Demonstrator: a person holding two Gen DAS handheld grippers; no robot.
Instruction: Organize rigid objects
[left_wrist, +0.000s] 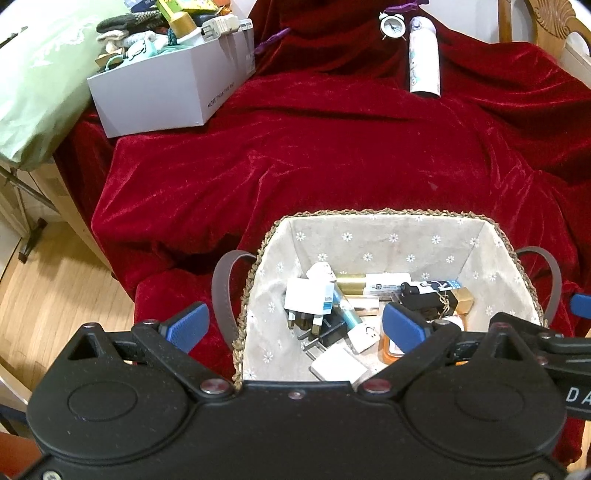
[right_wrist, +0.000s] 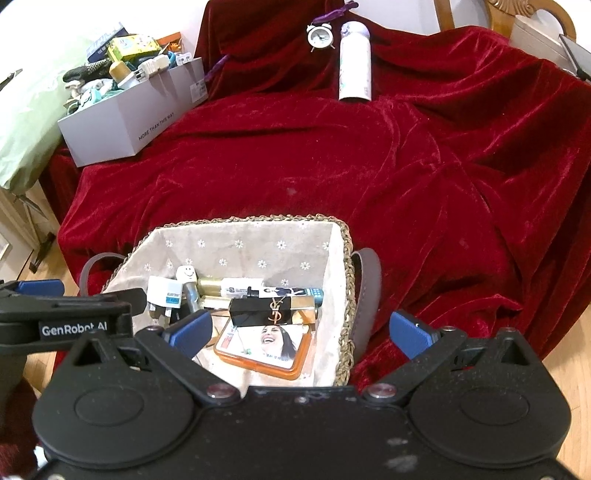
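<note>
Lined basket (right_wrist: 345, 258): white plugs (left_wrist: 308, 301), gold tubes (left_wrist: 354, 283), black box (right_wrist: 258, 309), orange case (right_wrist: 266, 350). Grey box (left_wrist: 166, 92): socks, chargers. Left gripper (left_wrist: 295, 325), right gripper (right_wrist: 301, 328): wide, empty.

The left hand-held gripper (left_wrist: 295, 328) covers the near wall of the basket (left_wrist: 388, 213) and part of a white charger (left_wrist: 338, 363) at the bottom. Its right blue pad (left_wrist: 400, 326) hides most of the orange case (left_wrist: 391, 345) in the left wrist view. In the right wrist view the right hand-held gripper (right_wrist: 301, 330) cuts off the basket's near rim, and the left gripper's arm hides part of a white plug (right_wrist: 164, 293). The small print on the gold tube (right_wrist: 229, 286) is too small to read. The grey box (left_wrist: 166, 92) is piled so that its lower contents cannot be seen. What lies under the red cloth (left_wrist: 332, 147) is hidden.
</note>
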